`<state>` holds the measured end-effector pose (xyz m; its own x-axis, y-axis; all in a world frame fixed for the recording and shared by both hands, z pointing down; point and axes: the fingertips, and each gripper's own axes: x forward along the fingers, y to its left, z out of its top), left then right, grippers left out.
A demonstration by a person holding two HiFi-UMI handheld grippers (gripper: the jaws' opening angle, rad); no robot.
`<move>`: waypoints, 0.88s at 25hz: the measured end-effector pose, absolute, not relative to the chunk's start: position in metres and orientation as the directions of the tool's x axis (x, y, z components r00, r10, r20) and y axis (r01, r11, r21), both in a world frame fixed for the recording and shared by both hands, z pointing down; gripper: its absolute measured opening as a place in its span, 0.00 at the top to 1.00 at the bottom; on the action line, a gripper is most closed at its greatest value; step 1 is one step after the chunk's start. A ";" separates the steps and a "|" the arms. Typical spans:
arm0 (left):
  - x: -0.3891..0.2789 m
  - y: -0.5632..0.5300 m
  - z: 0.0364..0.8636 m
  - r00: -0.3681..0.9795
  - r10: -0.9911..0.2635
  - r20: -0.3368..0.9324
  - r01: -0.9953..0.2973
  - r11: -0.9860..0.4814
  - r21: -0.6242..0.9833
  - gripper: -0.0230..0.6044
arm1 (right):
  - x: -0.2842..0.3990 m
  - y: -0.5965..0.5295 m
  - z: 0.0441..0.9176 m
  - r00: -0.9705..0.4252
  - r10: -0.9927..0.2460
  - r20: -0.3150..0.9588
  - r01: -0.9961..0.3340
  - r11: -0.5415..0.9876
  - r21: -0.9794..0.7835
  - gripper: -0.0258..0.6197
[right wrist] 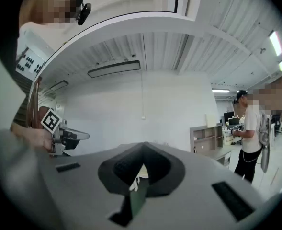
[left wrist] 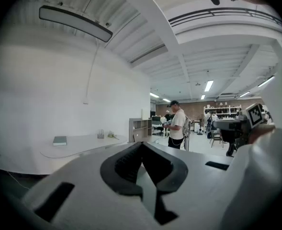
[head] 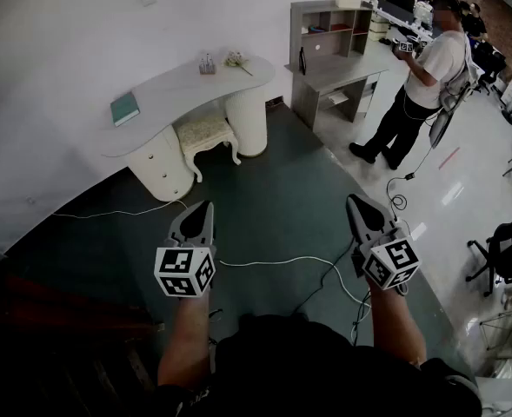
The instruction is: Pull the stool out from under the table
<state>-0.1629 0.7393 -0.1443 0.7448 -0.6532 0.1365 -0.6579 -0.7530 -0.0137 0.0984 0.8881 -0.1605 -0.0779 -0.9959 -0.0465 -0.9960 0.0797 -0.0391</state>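
A cream stool [head: 208, 135] with a patterned cushion and curved legs stands tucked under the curved white table [head: 186, 94] against the far wall. My left gripper [head: 208, 205] is held out level well short of the stool, over the dark green floor, jaws shut and empty. My right gripper [head: 352, 201] is beside it to the right, also shut with nothing held. In the left gripper view the left gripper [left wrist: 141, 143] has its tips meeting, with the table [left wrist: 83, 145] far beyond. In the right gripper view the right gripper [right wrist: 143, 145] is closed too.
A green book [head: 124, 108] and small ornaments [head: 207, 62] lie on the table. A white cable [head: 273, 261] runs across the floor between me and the stool. A grey shelf desk [head: 329, 55] stands to the right, where a person [head: 416, 81] is standing.
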 end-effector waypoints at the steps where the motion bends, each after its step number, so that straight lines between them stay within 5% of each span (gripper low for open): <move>1: -0.163 0.740 -0.139 0.742 -0.653 0.150 -0.660 -0.751 -0.010 0.95 | 0.099 0.891 -0.158 -0.078 -0.996 -0.044 -0.996 0.080 -0.044 0.96; 22: -0.107 0.814 -0.072 0.723 -0.636 0.268 -0.667 -0.745 0.031 0.95 | 0.141 0.960 -0.087 -0.121 -0.992 0.039 -0.971 0.110 -0.210 0.95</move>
<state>-0.1070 0.8138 -0.0715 0.7231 -0.6365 0.2685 -0.6668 -0.7446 0.0309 0.1410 0.9599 -0.0867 -0.1210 -0.9919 0.0386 -0.9715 0.1103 -0.2099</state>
